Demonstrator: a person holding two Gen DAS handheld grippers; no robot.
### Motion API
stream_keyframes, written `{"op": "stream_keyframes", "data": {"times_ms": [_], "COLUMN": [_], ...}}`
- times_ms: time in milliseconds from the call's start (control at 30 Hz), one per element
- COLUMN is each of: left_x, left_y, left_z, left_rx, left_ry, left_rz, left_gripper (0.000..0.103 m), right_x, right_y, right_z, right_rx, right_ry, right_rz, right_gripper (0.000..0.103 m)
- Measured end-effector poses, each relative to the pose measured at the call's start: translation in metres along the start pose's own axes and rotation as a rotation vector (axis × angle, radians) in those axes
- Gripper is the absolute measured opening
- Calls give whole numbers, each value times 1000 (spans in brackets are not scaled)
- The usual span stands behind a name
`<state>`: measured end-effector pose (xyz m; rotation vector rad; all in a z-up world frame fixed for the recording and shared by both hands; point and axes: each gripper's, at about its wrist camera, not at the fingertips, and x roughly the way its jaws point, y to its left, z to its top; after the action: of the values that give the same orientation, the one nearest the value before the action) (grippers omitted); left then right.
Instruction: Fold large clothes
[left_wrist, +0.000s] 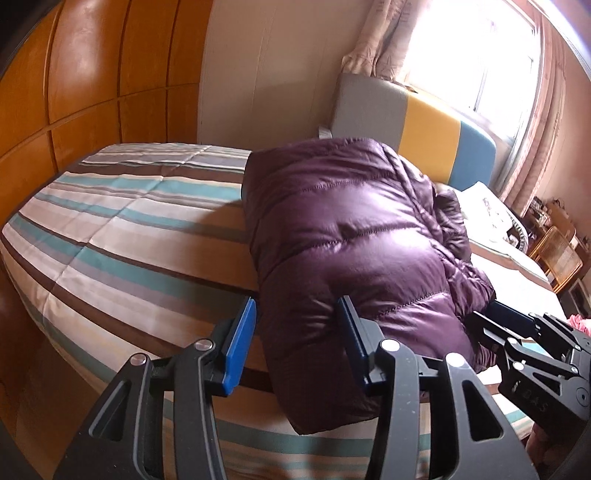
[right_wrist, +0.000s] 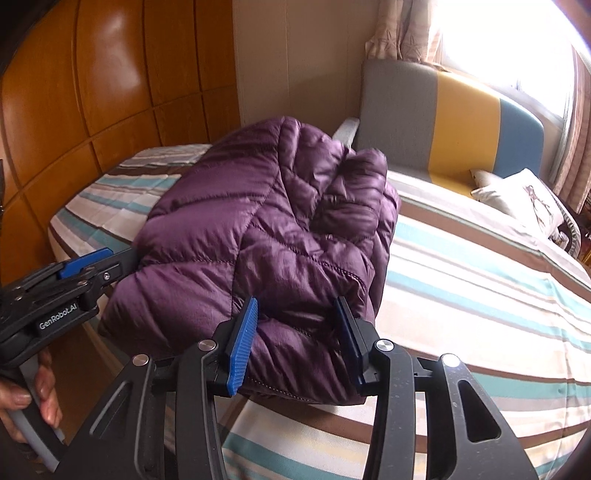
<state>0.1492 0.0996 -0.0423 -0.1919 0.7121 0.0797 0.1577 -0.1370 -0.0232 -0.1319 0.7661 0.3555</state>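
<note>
A purple quilted puffer jacket (left_wrist: 343, 236) lies folded into a thick bundle on the striped bed (left_wrist: 122, 221). My left gripper (left_wrist: 296, 301) has the bundle's near left end between its blue pads (left_wrist: 242, 343), which press into the puffy fabric. In the right wrist view the jacket (right_wrist: 258, 229) bulges between the pads of my right gripper (right_wrist: 296, 301), shut on the near right end. Each view shows the other gripper from the side: the right gripper (left_wrist: 491, 312) at the jacket's right edge, the left gripper (right_wrist: 122, 258) at its left edge, with a hand (right_wrist: 29, 398) on its handle.
A grey, yellow and blue headboard (right_wrist: 461, 122) stands at the far end with a white pillow (right_wrist: 517, 195) below it. A wooden wardrobe (left_wrist: 92, 74) lines the left side. The curtained window (left_wrist: 480, 55) is bright. Beyond the bed's right side stands a wicker chair (left_wrist: 557, 254).
</note>
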Motion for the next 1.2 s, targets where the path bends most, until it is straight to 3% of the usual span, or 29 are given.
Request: {"op": "stream_keyframes", "data": {"times_ms": [333, 600, 767, 900, 1000, 1067, 1133, 1200], "left_x": [31, 32, 12, -11, -26, -34, -42, -48], "left_y": [2, 4, 6, 8, 9, 10, 10, 10], "left_z": [-8, -8, -3, -1, -1, -1, -3, -5], "left_rx": [46, 33, 11, 1, -10, -22, -35, -40], "left_ry": [40, 34, 1, -41, -65, -76, -85, -94], "left_rz": [-31, -30, -6, 20, 30, 38, 47, 56], "left_gripper": [46, 48, 71, 81, 89, 96, 100, 101], "right_x": [39, 48, 29, 6, -7, -15, -21, -25], "right_y": [5, 4, 6, 7, 12, 15, 16, 15], "right_z": [-16, -19, -9, -2, 1, 2, 3, 3], "right_rx": [-2, 17, 27, 39, 37, 39, 44, 49], "right_ry": [82, 92, 71, 29, 14, 2, -7, -15], "right_rz": [-50, -50, -61, -71, -85, -96, -104, -115], "right_gripper": [41, 41, 44, 61, 61, 69, 70, 75]}}
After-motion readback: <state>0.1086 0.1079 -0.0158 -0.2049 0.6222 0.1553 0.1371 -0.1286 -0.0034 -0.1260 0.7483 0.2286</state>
